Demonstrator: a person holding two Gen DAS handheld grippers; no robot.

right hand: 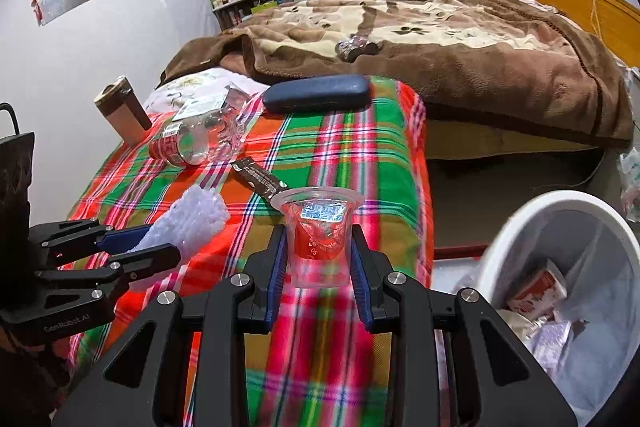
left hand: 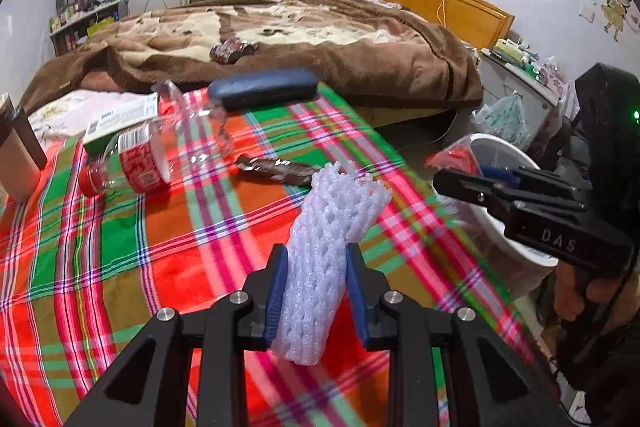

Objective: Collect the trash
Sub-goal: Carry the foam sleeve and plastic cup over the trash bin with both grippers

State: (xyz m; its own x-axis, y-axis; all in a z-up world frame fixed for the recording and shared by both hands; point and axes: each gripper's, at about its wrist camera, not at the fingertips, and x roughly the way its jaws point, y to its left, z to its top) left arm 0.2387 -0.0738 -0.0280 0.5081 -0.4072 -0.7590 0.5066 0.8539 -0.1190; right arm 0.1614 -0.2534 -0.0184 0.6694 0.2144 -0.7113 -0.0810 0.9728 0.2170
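Note:
My left gripper (left hand: 316, 263) is shut on a white foam fruit net (left hand: 332, 227) and holds it above the plaid cloth (left hand: 120, 267); the net also shows in the right wrist view (right hand: 192, 219). My right gripper (right hand: 318, 247) is shut on a clear plastic cup (right hand: 318, 231) above the cloth near its right edge. A white trash bin (right hand: 560, 227) with a liner and several scraps stands on the floor at the right; its rim shows in the left wrist view (left hand: 500, 151). A clear bottle with a red label (left hand: 152, 155) and a brown wrapper (left hand: 276, 169) lie on the cloth.
A dark blue glasses case (left hand: 264, 89) and a green-white box (left hand: 120, 123) lie at the cloth's far end. A tan tumbler (left hand: 18, 155) stands at the left. A brown blanket (left hand: 300, 35) covers the bed behind. A shelf with clutter (left hand: 520, 67) stands right.

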